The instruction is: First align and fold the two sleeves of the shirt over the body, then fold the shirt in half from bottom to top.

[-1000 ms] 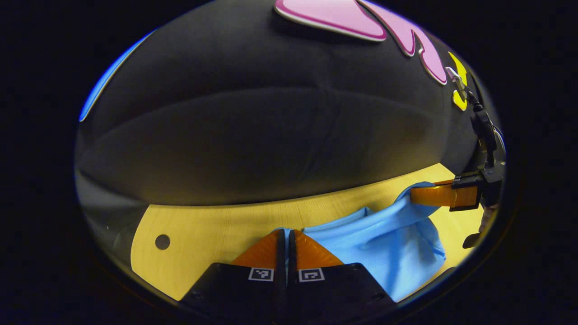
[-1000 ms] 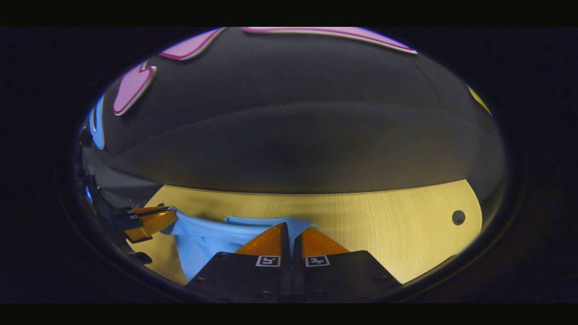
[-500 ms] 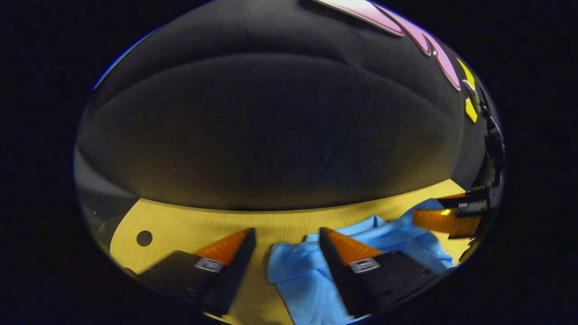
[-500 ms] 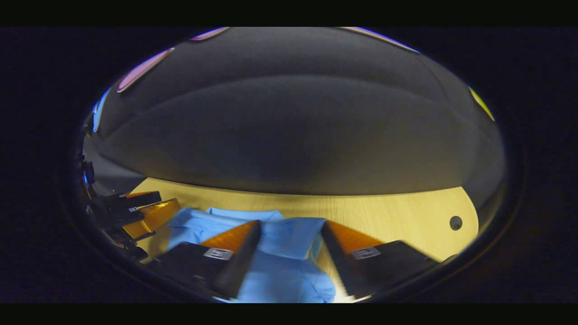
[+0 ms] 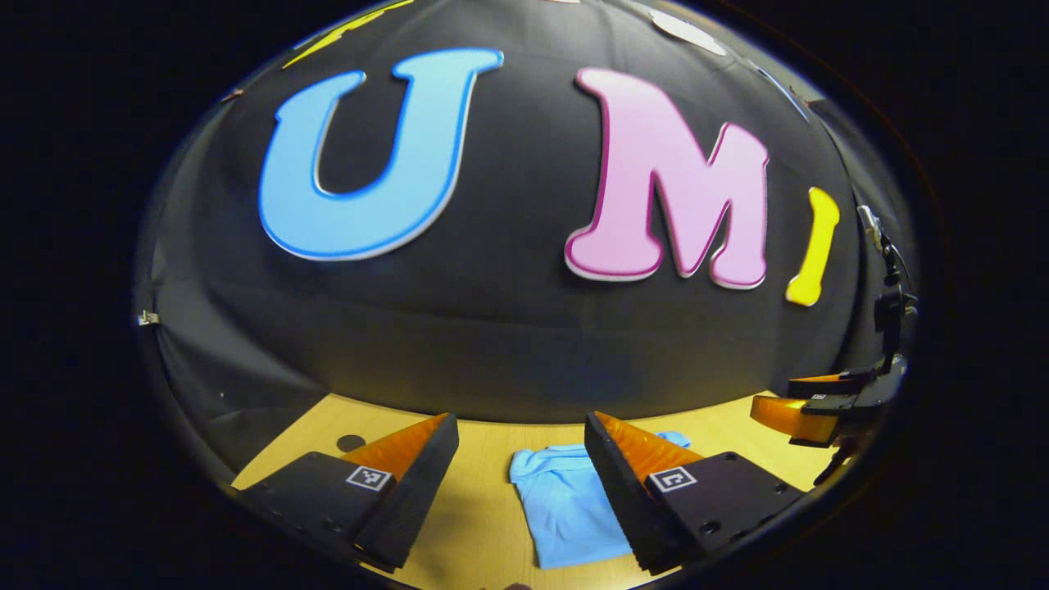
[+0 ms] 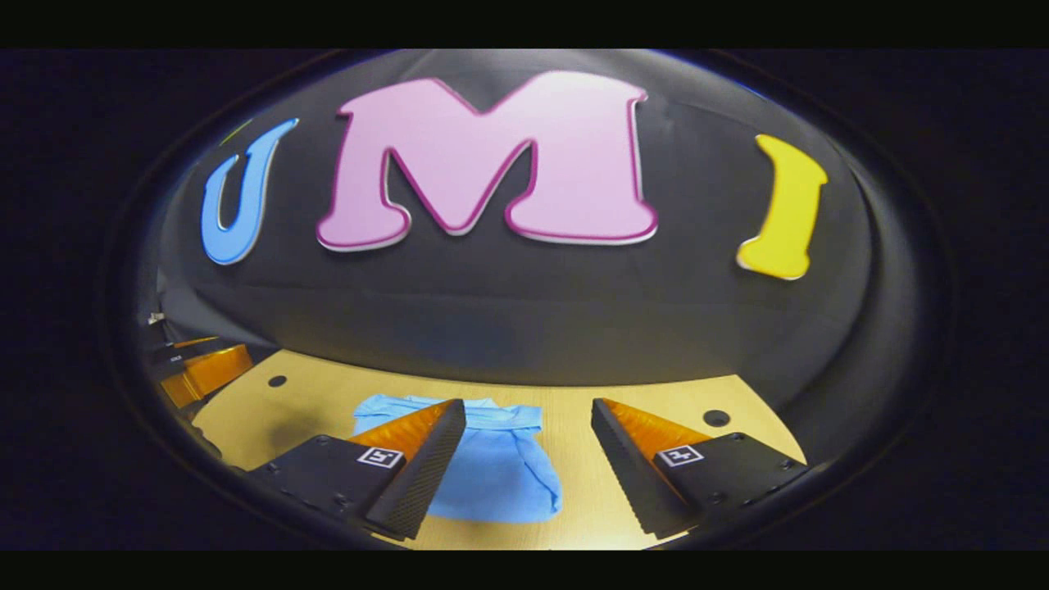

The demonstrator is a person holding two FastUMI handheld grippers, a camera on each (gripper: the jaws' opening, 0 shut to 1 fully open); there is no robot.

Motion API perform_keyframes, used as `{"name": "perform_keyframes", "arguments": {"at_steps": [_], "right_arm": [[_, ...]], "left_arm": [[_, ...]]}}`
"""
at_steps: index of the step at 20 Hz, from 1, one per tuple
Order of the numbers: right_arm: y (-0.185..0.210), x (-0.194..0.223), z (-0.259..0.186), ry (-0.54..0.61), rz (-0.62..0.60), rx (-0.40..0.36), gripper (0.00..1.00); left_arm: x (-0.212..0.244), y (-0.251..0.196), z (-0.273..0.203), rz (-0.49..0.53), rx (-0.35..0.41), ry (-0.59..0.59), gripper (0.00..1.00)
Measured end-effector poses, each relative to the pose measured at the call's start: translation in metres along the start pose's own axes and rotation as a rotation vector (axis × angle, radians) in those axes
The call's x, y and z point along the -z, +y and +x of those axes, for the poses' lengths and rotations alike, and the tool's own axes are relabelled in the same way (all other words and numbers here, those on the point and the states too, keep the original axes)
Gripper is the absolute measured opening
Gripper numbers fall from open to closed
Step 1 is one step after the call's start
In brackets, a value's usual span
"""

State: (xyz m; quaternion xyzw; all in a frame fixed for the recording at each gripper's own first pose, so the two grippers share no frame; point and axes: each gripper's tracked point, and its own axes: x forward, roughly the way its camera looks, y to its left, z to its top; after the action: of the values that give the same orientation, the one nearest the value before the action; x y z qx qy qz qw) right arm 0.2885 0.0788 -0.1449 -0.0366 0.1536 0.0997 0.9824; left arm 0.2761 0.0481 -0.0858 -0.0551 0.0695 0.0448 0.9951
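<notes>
Now the light-blue shirt [image 6: 496, 467] is lying folded into a compact, roughly rectangular bundle on the pale wooden surface [image 6: 656, 401], with nothing touching it. In the right gripper view its collar end is pointing toward the booth wall and its long axis is running from that wall back toward the camera; the near edge is looking rounded and doubled over. In the left gripper view the shirt [image 5: 565, 508] is sitting between that gripper's fingers and partly behind the right-hand one, again lengthwise away from the wall.

Both tools are hovering above the cloth with nothing in them. The left gripper [image 5: 520, 467] is standing with its jaws spread wide, and the right gripper [image 6: 529, 455] is likewise gaping wide, its left-hand finger overlapping the shirt only in the picture, not pressing on it. Each camera is also catching the other tool at the edge: the right gripper [image 5: 807, 406] far to the side in the left gripper view, the left gripper [image 6: 201, 369] at the margin of the right gripper view.

The surface is showing round holes [image 6: 716, 418] near its corners, and black cloth [image 6: 533, 319] is hanging behind it as the booth's wall.
</notes>
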Motion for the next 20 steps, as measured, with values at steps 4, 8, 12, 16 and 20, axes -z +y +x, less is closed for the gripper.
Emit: {"name": "perform_keyframes", "arguments": {"at_steps": [4,8,12,16,20], "right_arm": [[-0.008,-0.034,-0.110,-0.094,-0.056,0.042,0.95],[0.001,-0.047,-0.211,-0.158,-0.046,0.052,0.96],[0.019,-0.048,-0.291,-0.184,-0.017,0.024,0.96],[0.038,-0.048,-0.351,-0.218,0.024,-0.012,0.96],[0.045,-0.043,-0.398,-0.231,0.046,-0.008,0.96]], "left_arm": [[-0.028,0.004,-0.111,0.009,-0.011,-0.072,0.98],[-0.032,0.002,-0.208,-0.004,0.023,-0.076,0.98],[-0.037,0.010,-0.280,-0.020,0.028,-0.088,0.98],[-0.043,0.015,-0.333,-0.038,0.020,-0.103,0.98],[-0.058,0.008,-0.381,0.038,0.034,-0.150,0.98]]}}
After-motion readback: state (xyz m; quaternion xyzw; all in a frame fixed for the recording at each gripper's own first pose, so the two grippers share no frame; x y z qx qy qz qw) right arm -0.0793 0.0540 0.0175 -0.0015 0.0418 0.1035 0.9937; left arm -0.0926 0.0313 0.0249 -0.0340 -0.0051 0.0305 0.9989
